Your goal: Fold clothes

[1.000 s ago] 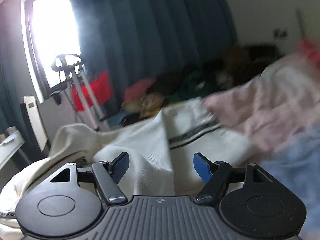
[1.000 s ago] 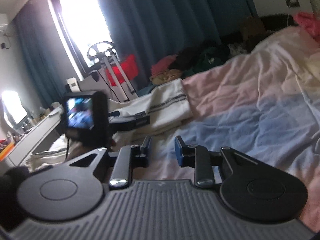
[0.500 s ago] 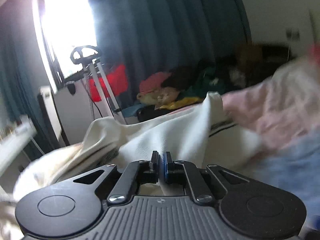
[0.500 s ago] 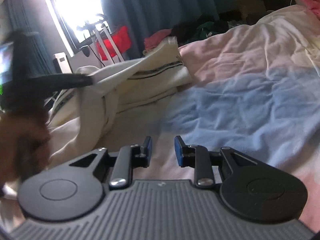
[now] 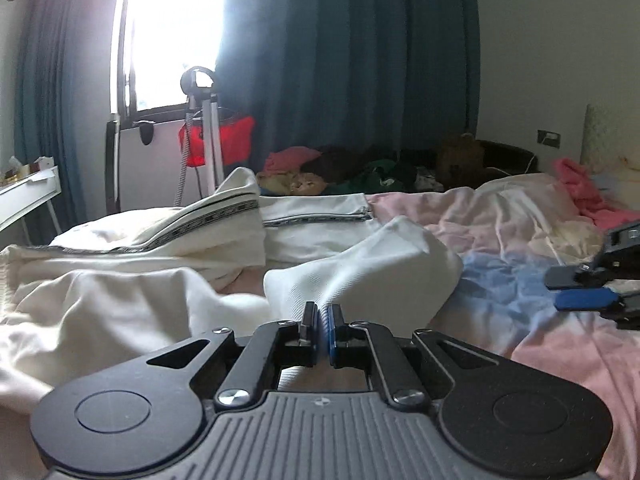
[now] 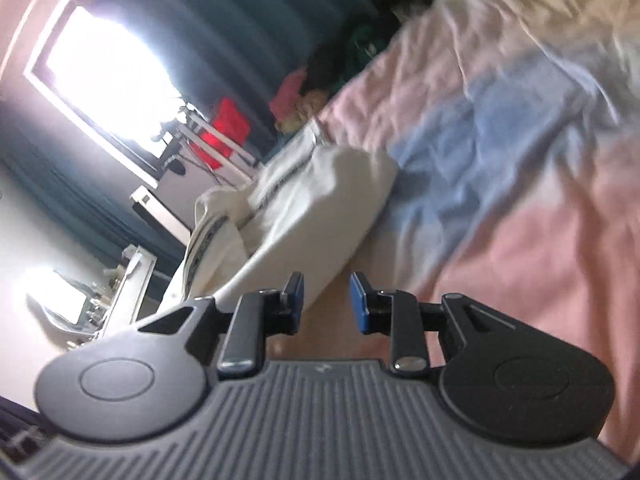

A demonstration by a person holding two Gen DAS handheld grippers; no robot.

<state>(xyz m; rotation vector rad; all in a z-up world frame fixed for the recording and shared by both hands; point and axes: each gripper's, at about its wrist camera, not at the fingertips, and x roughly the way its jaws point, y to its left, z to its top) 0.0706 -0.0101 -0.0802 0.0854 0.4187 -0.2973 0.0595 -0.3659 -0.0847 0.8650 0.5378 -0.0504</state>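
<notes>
A cream-white garment [image 5: 352, 264] with dark striped trim lies crumpled on the bed. My left gripper [image 5: 323, 330] is shut on a fold of it, and the cloth bunches up just ahead of the fingers. In the right wrist view, which is tilted, the same garment [image 6: 320, 192] lies ahead and to the left. My right gripper [image 6: 326, 300] is open there with nothing between its fingers. The right gripper [image 5: 588, 294] also shows at the right edge of the left wrist view, hovering over the sheet.
The bed is covered by a pink and blue sheet [image 5: 520, 292]. A heap of coloured clothes [image 5: 360, 172] lies at the far side below a dark curtain [image 5: 360, 60]. A stand with a red bag [image 5: 218, 144] and a white desk [image 5: 28, 196] stand left.
My left gripper closed on the white garment and now pulls the fold toward the near side. My right gripper stayed open, rolled sideways and came in close beside the garment.
</notes>
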